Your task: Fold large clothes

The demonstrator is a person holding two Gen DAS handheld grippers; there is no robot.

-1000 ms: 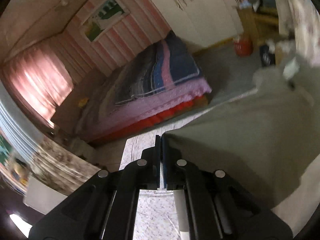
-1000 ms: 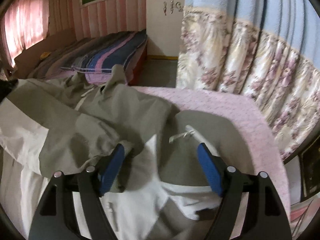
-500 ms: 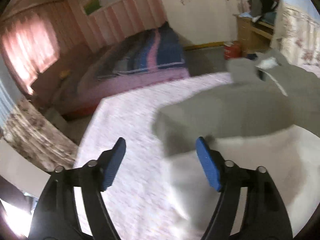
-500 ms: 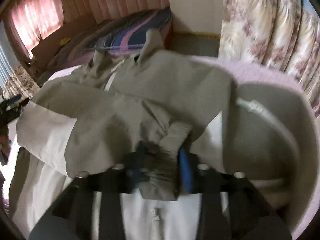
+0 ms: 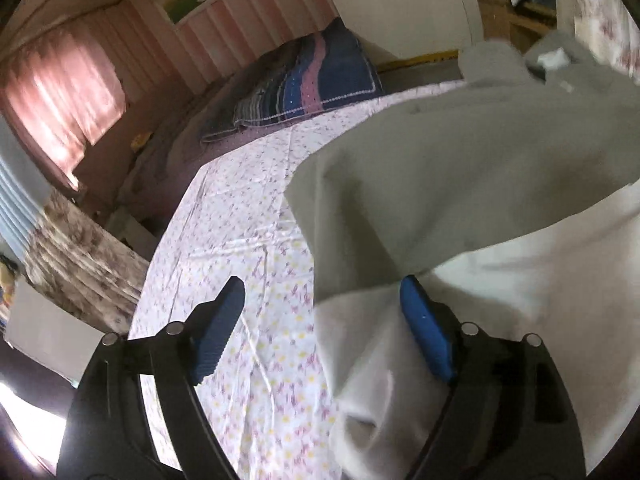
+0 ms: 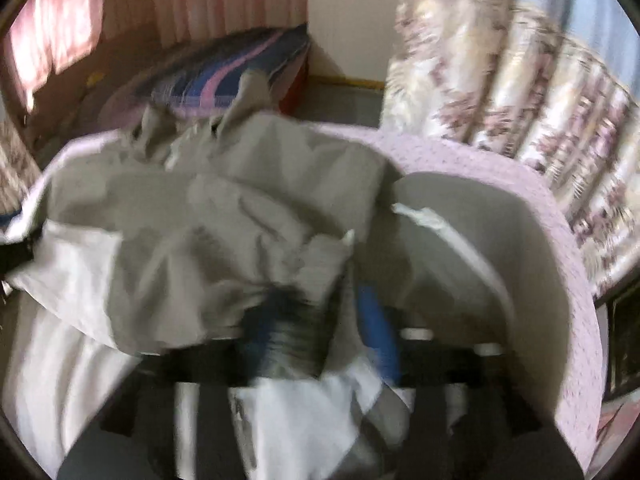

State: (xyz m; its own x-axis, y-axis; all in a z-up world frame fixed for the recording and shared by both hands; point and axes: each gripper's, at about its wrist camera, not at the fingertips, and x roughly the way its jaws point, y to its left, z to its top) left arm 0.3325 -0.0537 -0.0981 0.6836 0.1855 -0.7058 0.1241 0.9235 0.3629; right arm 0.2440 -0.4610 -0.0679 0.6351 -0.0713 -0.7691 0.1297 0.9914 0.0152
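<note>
Two hand-held grippers on one garment (image 5: 460, 168), a grey-and-white jacket lying rumpled on the bed (image 5: 248, 240) with the floral sheet. Step in hand, as I judge it: carry a bunched part across the body to fold it. Do it well by lifting the fold clear, keeping the edge straight, laying it flat before releasing. Right hand-held gripper (image 6: 320, 320): blurred, jaws drawn close, pinching a wad of grey fabric. Left hand-held gripper (image 5: 320, 320): spread wide, gripping nothing; its right finger touches the white hem, left finger over bare sheet.
</note>
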